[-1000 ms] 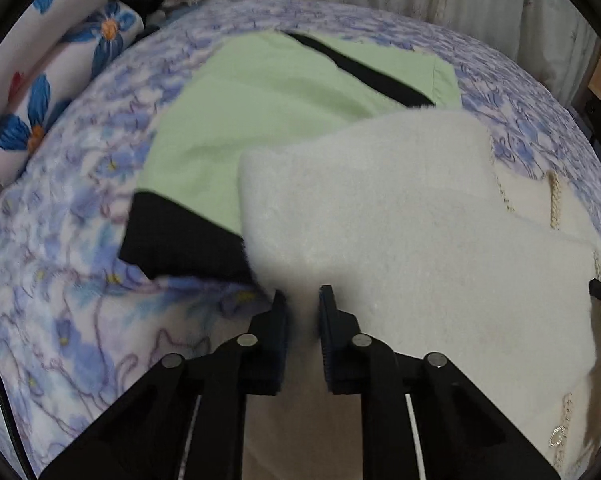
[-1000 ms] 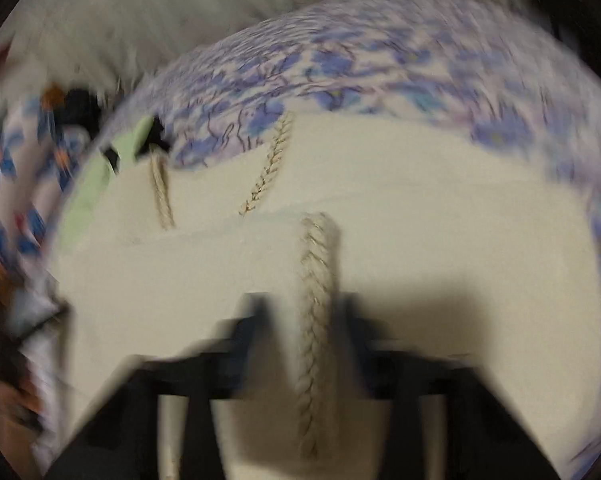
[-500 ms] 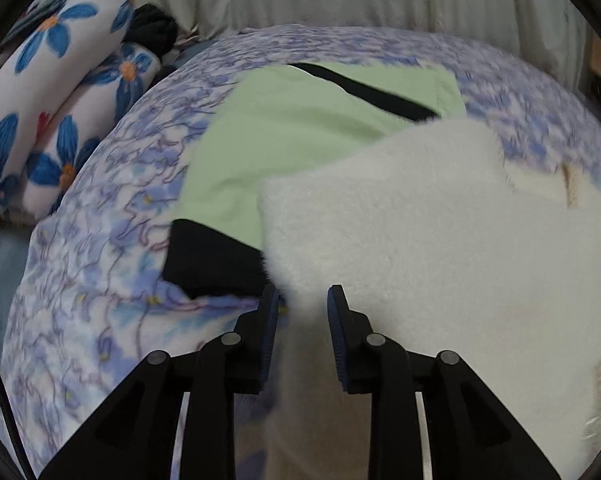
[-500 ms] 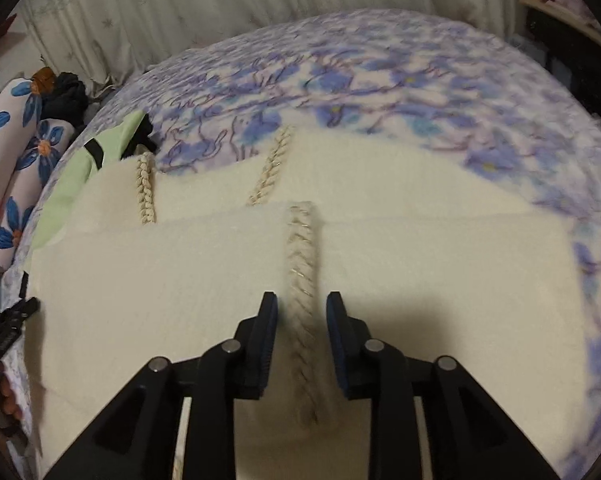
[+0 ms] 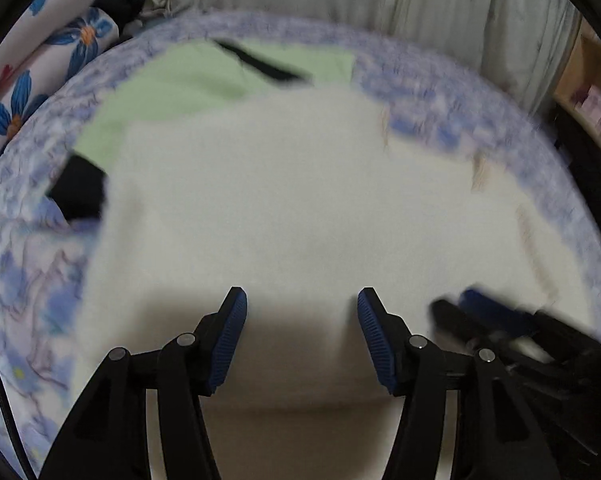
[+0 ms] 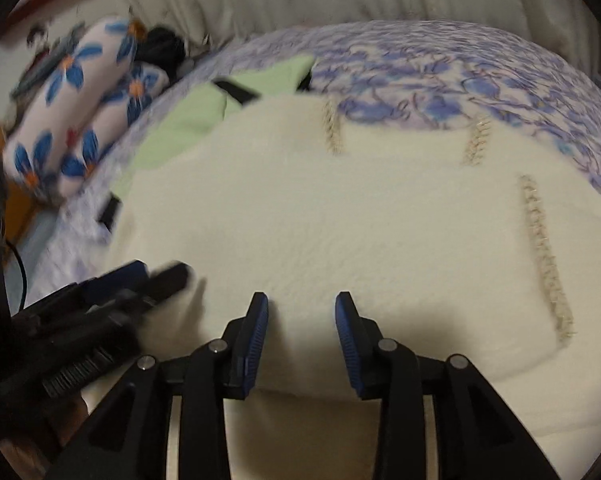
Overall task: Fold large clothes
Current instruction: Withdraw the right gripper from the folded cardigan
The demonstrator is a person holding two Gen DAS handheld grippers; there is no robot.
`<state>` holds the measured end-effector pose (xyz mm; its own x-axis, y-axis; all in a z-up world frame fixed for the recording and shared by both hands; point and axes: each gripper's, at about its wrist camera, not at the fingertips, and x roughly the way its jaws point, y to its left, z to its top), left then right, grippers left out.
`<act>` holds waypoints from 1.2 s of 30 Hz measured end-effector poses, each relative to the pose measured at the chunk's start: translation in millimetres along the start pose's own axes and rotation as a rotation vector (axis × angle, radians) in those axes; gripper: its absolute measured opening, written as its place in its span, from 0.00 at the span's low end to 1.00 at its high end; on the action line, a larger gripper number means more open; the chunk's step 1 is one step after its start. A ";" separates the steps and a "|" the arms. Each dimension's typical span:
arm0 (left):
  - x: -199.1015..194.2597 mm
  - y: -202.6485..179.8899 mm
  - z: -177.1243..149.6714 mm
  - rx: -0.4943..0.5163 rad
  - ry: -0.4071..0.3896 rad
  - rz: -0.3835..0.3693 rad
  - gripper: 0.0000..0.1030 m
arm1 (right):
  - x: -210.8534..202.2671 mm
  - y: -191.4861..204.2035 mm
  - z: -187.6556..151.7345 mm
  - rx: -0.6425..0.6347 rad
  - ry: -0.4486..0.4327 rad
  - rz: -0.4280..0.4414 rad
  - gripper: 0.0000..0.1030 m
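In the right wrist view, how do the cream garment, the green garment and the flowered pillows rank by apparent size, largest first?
1. Cream garment, by far the largest in the frame.
2 and 3. Green garment and flowered pillows look about alike; the green one is partly hidden under the cream one, so I do not rank them.

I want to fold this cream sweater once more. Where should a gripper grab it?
Probably the near folded edge of the sweater, coming in low from the front where the right gripper sits open. That edge is thick and raised off the bedspread, giving a lip; the flat top offers none.
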<state>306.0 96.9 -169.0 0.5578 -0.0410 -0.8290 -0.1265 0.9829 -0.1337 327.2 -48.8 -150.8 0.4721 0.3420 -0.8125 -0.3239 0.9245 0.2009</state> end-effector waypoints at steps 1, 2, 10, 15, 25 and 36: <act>3.4 -2.8 -3.3 0.035 -0.022 0.023 0.55 | -0.2 -4.4 0.6 -0.005 0.000 0.009 0.34; 2.7 -5.1 -5.0 0.054 -0.036 0.028 0.56 | -2.2 -10.1 1.5 -0.003 0.000 0.008 0.31; 7.0 46.2 19.0 0.036 -0.059 0.139 0.58 | -38.0 -134.1 -3.4 0.133 -0.048 -0.331 0.39; 6.2 59.7 20.7 0.056 -0.059 0.125 0.58 | -60.7 -193.0 -24.6 0.269 -0.060 -0.455 0.68; 0.7 49.3 21.4 0.052 -0.016 0.141 0.64 | -84.6 -199.7 -36.3 0.397 -0.072 -0.378 0.68; -54.7 34.9 3.7 0.084 -0.011 0.062 0.71 | -117.4 -166.3 -46.3 0.399 -0.054 -0.318 0.68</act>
<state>274.1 134.1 -126.3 0.5599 0.0218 -0.8282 -0.0920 0.9951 -0.0360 287.6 -250.5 -114.2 0.5415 0.0322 -0.8401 0.1757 0.9729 0.1505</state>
